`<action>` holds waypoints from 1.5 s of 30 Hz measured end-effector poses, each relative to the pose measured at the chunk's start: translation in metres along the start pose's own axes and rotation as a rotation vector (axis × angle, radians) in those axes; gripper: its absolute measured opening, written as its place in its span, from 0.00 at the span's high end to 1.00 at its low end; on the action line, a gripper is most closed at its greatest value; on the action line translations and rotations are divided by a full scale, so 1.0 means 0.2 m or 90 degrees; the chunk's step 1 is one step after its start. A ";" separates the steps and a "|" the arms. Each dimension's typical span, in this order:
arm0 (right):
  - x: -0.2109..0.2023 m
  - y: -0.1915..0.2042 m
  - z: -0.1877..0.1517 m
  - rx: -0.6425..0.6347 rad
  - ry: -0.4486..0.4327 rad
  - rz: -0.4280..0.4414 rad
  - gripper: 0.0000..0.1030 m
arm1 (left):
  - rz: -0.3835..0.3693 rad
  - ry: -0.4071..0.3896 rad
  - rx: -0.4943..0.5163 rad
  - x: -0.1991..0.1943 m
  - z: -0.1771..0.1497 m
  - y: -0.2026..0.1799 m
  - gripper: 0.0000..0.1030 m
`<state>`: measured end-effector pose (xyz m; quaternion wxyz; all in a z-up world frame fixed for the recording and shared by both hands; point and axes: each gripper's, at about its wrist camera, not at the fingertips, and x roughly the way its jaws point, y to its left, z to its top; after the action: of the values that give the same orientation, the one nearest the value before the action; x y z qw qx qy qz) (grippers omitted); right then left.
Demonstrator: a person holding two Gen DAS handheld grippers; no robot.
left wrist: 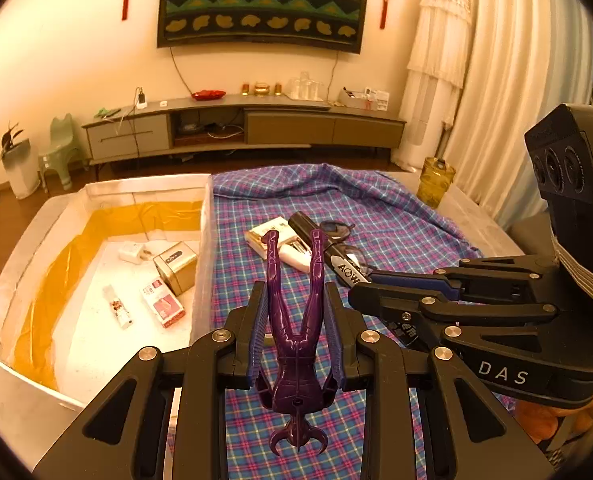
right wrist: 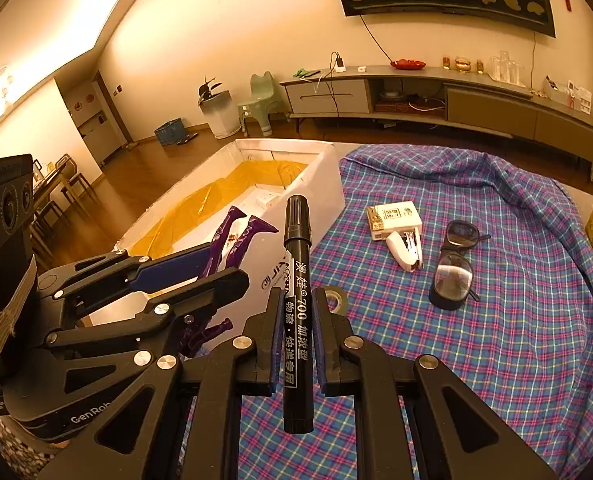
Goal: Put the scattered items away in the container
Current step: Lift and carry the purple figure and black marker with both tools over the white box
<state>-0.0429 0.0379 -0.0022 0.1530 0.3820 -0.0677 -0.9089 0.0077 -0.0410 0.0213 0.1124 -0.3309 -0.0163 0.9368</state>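
Figurine [left wrist: 296,344], glossy purple plastic with long thin legs, sits clamped in my left tongs [left wrist: 296,316] over the plaid cloth [left wrist: 376,216], beside the white foam box [left wrist: 206,240]. My right tongs [right wrist: 298,320] pinch a slim black marker [right wrist: 297,280]; glasses [right wrist: 456,264] lie on the cloth.

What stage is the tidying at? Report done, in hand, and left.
Done: a square gold tin and small packets lie in the white foam box.
In hand: the left tongs grip a purple plastic figure; the right tongs grip a black marker pen.
Left on the plaid cloth: white carton, white stapler, dark goggles, tape roll.
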 end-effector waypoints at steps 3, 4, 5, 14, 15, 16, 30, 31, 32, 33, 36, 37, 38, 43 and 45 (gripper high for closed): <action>0.00 0.03 0.01 -0.002 -0.003 0.001 0.86 | 0.000 -0.006 -0.007 -0.02 0.00 0.02 0.73; 0.00 0.04 0.02 -0.002 -0.004 0.001 0.86 | 0.001 -0.009 -0.009 -0.03 0.00 0.03 0.73; 0.00 0.05 0.02 -0.001 -0.006 0.002 0.86 | 0.002 -0.010 -0.012 -0.04 0.00 0.04 0.73; 0.01 0.16 0.08 -0.005 -0.019 0.006 0.86 | -0.003 -0.032 -0.046 -0.11 0.02 0.16 0.73; 0.01 0.17 0.08 -0.004 -0.020 0.007 0.86 | -0.003 -0.034 -0.049 -0.12 0.02 0.17 0.73; 0.02 0.18 0.09 -0.004 -0.021 0.007 0.86 | -0.004 -0.036 -0.054 -0.12 0.02 0.19 0.73; 0.14 0.33 0.14 -0.011 -0.019 0.023 0.86 | -0.023 -0.056 -0.144 -0.18 0.04 0.48 0.73; 0.15 0.34 0.15 -0.011 -0.019 0.025 0.86 | -0.026 -0.055 -0.150 -0.18 0.04 0.50 0.73; 0.15 0.34 0.15 -0.012 -0.019 0.026 0.86 | -0.029 -0.055 -0.155 -0.18 0.04 0.51 0.73; 0.16 0.35 0.15 -0.013 -0.019 0.027 0.86 | -0.031 -0.056 -0.160 -0.18 0.04 0.52 0.73; 0.18 0.37 0.16 -0.015 -0.018 0.030 0.86 | -0.032 -0.060 -0.167 -0.18 0.03 0.55 0.73; 0.18 0.38 0.16 -0.016 -0.017 0.031 0.86 | -0.031 -0.059 -0.169 -0.17 0.03 0.56 0.73; 0.19 0.38 0.16 -0.017 -0.017 0.031 0.86 | -0.032 -0.059 -0.171 -0.17 0.03 0.56 0.73; 0.21 0.39 0.16 -0.016 -0.016 0.031 0.86 | -0.034 -0.062 -0.187 -0.16 0.03 0.61 0.73; 0.21 0.39 0.16 -0.016 -0.016 0.031 0.86 | -0.030 -0.066 -0.192 -0.16 0.03 0.64 0.73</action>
<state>-0.0760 -0.0502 0.0111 0.1793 0.3666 -0.0675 -0.9105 0.0029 -0.1730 0.0316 0.0825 -0.2947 -0.1704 0.9366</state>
